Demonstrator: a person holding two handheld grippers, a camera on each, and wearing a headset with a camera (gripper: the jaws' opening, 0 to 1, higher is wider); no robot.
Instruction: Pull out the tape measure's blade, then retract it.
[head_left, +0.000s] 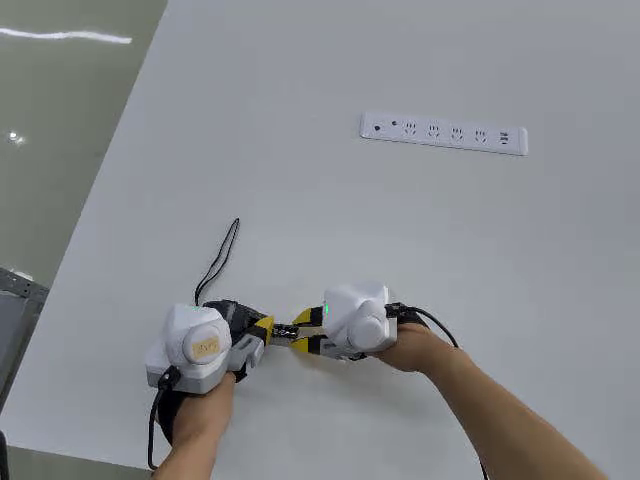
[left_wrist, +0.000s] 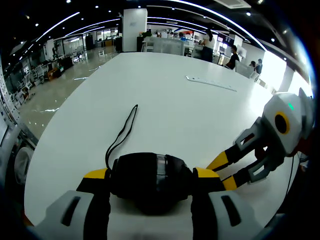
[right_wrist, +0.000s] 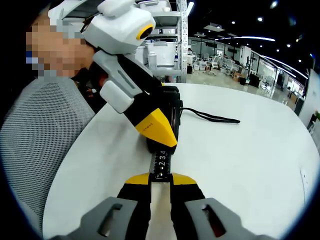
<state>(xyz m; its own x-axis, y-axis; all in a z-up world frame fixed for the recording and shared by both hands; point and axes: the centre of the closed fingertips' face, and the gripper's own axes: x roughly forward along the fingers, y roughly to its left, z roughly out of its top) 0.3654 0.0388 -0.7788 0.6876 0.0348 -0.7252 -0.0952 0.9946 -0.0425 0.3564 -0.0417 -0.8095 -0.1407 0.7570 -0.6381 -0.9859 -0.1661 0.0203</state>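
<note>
Tape measure (left_wrist: 151, 181): black case, low on the white counter (head_left: 400, 230), at about 7 o'clock in the head view. The left gripper (head_left: 255, 330) has its fingers closed on the two sides of the case. The right gripper (right_wrist: 161, 180) comes in from 3 o'clock with its fingers pinched on the blade (right_wrist: 161, 161). A short run is out, with the digits 2, 3 and 4 readable just ahead of the fingers. I can't see the end hook.

Handling, my read:
- The case is hard and compact with some weight and a smooth shell. Squeezing it across the flat sides, as it is held now, should keep it steady.
- The blade is thin, springy metal, stiff over short lengths, and likely to kink if bent sideways.
- The blade is slick with sharp edges, so grip it near the tip and pull straight toward 3 o'clock.
- The spring will probably snap the blade back, so let it in slowly.

The black wrist strap (head_left: 218, 258) trails loose toward 12 o'clock from the case, lying clear of the blade.

Containers: the case is the only one. Most of the blade is presumably coiled inside.

A power strip (head_left: 443, 133) lies well apart at 1 o'clock, with nothing plugged in.
</note>
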